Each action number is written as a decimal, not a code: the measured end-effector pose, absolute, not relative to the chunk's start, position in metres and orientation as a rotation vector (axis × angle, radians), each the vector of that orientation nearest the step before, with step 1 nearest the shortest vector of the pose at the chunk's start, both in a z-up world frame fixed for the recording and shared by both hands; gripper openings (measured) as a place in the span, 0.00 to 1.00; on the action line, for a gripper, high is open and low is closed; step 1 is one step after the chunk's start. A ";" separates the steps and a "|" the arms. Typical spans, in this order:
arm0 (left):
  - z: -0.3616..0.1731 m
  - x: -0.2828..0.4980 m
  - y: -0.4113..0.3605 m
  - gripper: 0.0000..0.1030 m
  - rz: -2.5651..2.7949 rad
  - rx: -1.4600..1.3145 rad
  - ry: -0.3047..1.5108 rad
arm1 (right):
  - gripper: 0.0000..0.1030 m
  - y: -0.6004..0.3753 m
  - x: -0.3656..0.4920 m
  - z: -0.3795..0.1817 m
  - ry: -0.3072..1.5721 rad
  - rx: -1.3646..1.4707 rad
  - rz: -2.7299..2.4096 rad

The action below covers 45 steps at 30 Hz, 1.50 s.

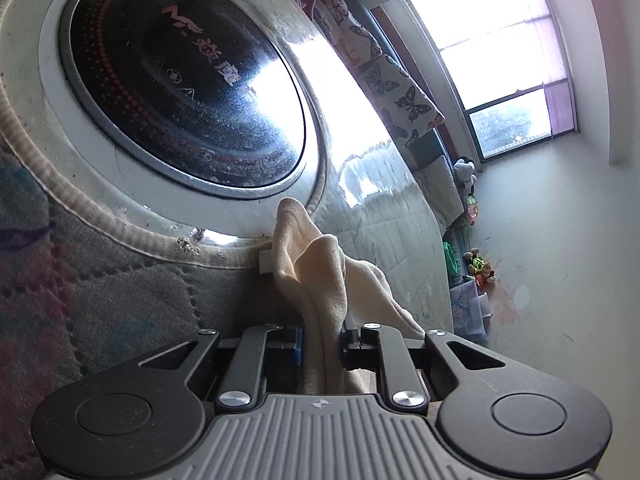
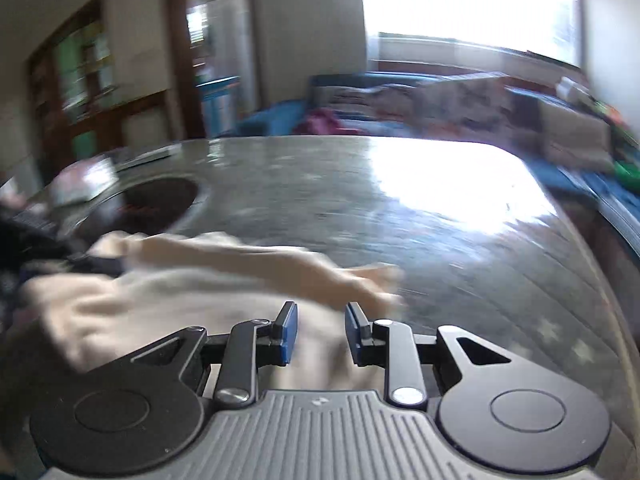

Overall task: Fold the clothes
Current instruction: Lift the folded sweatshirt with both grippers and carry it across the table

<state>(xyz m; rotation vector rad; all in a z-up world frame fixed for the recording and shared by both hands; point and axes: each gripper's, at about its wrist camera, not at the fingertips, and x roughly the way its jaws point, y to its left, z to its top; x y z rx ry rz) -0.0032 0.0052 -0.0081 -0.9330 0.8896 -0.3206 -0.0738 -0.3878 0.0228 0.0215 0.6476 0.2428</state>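
Clamping cream garment (image 1: 320, 280), left gripper (image 1: 322, 344) fingers pinch bunched fold above desk (image 1: 380, 216). Right gripper (image 2: 318, 332) fingers narrowly parted, empty, over garment spread on desk.

A big window (image 1: 500, 52) lets in strong white light, and it shines off the grey table (image 2: 360, 200). The table has a round black glass plate (image 1: 180, 88) set in it (with red marks on it). A cushion (image 1: 384, 80) with butterflies lies by the window. Small toys (image 1: 466, 176) sit along the white wall (image 1: 560, 260). Far off stands a brown shelf (image 2: 76, 76), all blurry.
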 end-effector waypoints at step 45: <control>0.071 0.025 -0.164 0.14 -0.573 -0.506 0.845 | 0.09 -0.520 -0.118 0.068 0.440 0.298 0.044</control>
